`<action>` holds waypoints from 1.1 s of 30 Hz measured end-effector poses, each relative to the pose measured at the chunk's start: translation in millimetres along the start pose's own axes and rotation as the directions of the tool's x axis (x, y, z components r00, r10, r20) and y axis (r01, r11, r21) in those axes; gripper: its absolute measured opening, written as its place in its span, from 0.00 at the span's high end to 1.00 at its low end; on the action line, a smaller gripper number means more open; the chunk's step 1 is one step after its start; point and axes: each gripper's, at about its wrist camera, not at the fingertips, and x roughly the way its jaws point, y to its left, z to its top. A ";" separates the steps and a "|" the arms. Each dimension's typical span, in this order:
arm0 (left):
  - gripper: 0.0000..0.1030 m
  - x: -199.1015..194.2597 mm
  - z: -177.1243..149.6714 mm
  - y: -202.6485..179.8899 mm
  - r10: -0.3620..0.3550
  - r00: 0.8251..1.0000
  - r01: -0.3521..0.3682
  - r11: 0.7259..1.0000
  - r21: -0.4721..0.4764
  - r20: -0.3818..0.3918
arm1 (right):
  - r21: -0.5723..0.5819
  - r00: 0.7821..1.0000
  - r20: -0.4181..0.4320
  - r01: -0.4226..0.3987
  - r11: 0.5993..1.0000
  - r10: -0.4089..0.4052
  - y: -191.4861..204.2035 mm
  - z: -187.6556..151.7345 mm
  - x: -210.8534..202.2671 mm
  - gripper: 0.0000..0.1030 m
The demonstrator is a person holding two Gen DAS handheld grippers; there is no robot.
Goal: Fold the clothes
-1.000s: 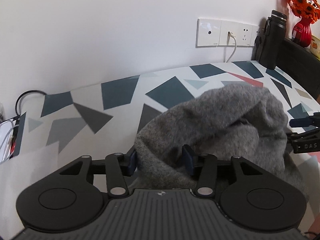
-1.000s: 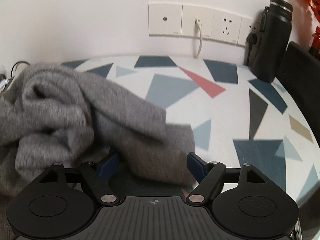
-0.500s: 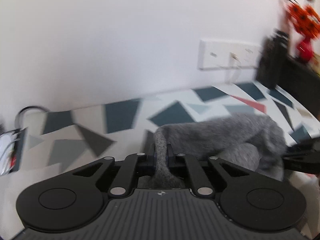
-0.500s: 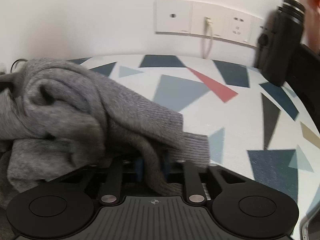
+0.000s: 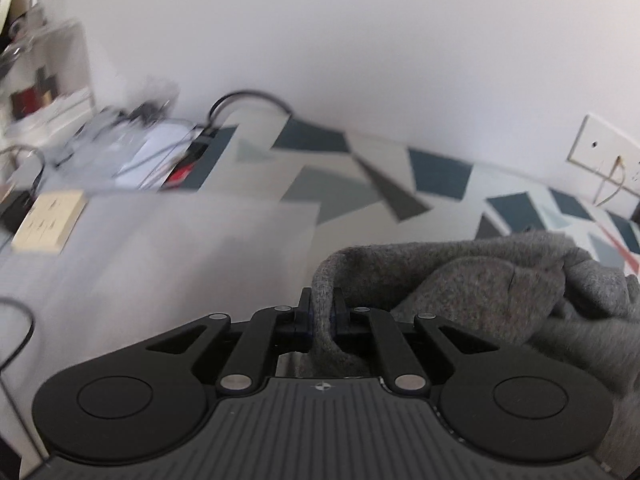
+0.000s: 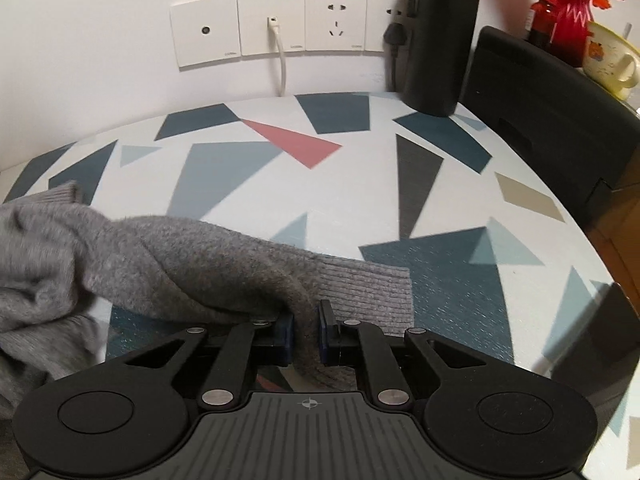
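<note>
A grey knitted sweater (image 5: 500, 280) lies bunched on a table covered with a cloth of coloured triangles (image 6: 280, 176). In the left wrist view my left gripper (image 5: 323, 312) is shut on a fold of the sweater's edge, and the fabric trails off to the right. Seen from the right wrist, my right gripper (image 6: 306, 332) is shut on another fold of the grey sweater (image 6: 180, 256), close to its ribbed hem (image 6: 372, 292). The rest of the garment stretches away to the left.
A black flask (image 6: 440, 36) and a black box (image 6: 552, 120) stand at the back right, near a red vase (image 6: 572, 12) and a cup (image 6: 608, 56). Wall sockets (image 6: 276, 28) with a white cable sit behind. On the left are papers and cables (image 5: 132, 152) and a beige block (image 5: 48, 220).
Both grippers went from open around the sweater to shut on folds of it. The left gripper has swung left with its fold, and the sweater is stretched out between the two grippers.
</note>
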 end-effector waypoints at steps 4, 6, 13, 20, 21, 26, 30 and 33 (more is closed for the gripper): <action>0.89 -3.9 -9.2 0.3 -0.004 0.999 0.004 1.000 0.010 -0.033 | -0.026 0.999 -0.009 -0.032 0.999 0.032 11.3 2.1 -5.2 0.77; 0.78 -6.2 -8.2 -3.9 -0.017 0.999 0.018 0.999 0.039 -0.033 | -0.059 0.998 0.021 -0.056 0.997 0.058 21.9 3.9 -12.1 0.70; 0.49 -12.7 11.1 -44.2 -0.102 0.994 0.090 0.967 0.239 0.042 | -0.140 0.973 0.074 -0.206 0.968 0.218 58.3 14.3 -26.7 0.52; 0.39 -3.3 26.0 -88.7 -0.263 0.965 0.245 0.904 0.351 0.003 | -0.244 0.941 0.081 -0.301 0.922 0.328 89.1 15.5 -32.5 0.42; 0.39 1.0 26.4 -96.9 -0.276 0.961 0.260 0.889 0.377 -0.011 | -0.259 0.937 0.083 -0.307 0.916 0.338 93.6 16.2 -32.2 0.41; 0.82 24.8 28.9 -121.1 -0.270 0.962 0.260 0.861 0.436 -0.041 | -0.312 0.919 0.086 -0.342 0.886 0.385 114.0 25.1 -23.1 0.42; 0.93 20.2 40.2 -105.5 -0.264 0.964 0.238 0.909 0.342 0.030 | -0.336 0.919 0.051 -0.352 0.874 0.390 121.0 28.5 -10.5 0.86; 0.94 7.0 49.7 -81.4 -0.206 0.971 0.169 0.949 0.266 0.119 | -0.251 0.935 0.082 -0.315 0.915 0.344 103.4 33.0 -6.4 0.93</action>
